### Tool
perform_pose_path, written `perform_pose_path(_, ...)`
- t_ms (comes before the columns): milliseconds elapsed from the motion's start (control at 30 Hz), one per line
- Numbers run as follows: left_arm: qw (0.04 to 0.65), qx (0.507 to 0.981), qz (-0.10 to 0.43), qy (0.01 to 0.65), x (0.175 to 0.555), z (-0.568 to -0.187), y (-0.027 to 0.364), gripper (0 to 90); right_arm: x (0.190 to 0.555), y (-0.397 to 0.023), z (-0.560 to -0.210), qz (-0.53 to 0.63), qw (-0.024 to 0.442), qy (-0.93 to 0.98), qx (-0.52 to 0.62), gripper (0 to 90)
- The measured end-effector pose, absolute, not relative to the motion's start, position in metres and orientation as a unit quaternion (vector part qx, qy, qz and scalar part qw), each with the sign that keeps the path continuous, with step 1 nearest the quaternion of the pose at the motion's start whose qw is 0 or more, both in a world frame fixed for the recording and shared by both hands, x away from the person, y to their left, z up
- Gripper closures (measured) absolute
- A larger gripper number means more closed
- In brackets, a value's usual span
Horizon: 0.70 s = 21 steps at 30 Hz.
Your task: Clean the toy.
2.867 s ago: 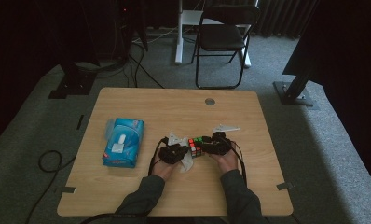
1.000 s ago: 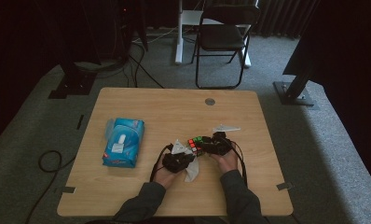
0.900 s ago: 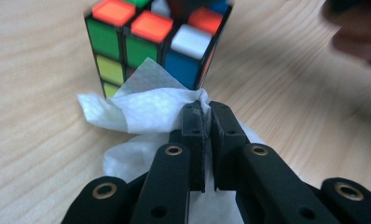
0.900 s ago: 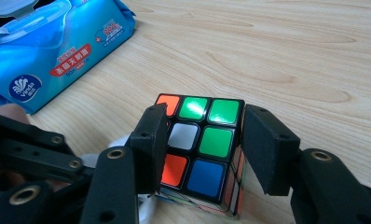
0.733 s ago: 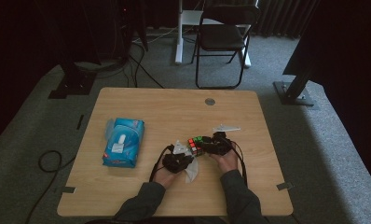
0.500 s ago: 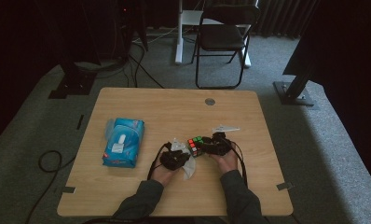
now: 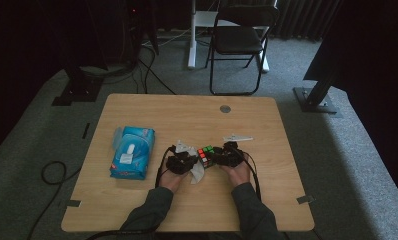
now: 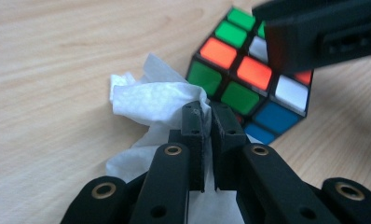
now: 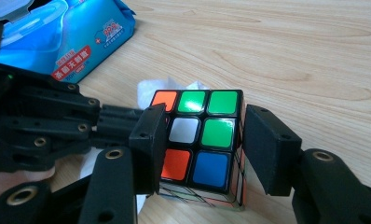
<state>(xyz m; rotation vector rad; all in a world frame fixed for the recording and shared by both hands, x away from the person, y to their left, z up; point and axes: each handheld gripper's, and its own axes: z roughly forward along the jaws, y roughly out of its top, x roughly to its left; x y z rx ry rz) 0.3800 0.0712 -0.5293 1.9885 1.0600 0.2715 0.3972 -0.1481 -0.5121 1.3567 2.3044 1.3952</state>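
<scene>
Nearest the person, the left gripper (image 8: 207, 116) is clamped tight on a crumpled white wet wipe (image 8: 151, 100), which touches the side of the Rubik's cube (image 8: 249, 88); the right gripper (image 9: 200, 144) holds that cube (image 9: 200, 135) between its jaws, one pad on each side, at the middle of the wooden table (image 7: 152, 112); farther left lies a blue wet-wipe pack (image 7: 133, 151); beyond the table stands a black folding chair (image 7: 237, 40).

A blue wet-wipe pack (image 7: 132, 158) lies on the table (image 7: 197, 112), well left of the left claw (image 7: 183, 162). A folding chair (image 7: 239, 37) stands far beyond both claws.
</scene>
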Motion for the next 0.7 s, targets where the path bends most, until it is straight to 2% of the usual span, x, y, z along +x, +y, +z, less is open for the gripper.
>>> perform_pose_path(367,0.415,0.788,0.118,0.438,0.384,-0.532,0.084,84.3,0.397,-0.143,-0.508,0.457,0.066,0.767,0.447,48.8)
perform_pose_path(700,0.414,0.786,0.115,0.445,0.384,-0.536,0.087,84.0,0.397,-0.151,-0.505,0.447,0.075,0.771,0.447,60.5)
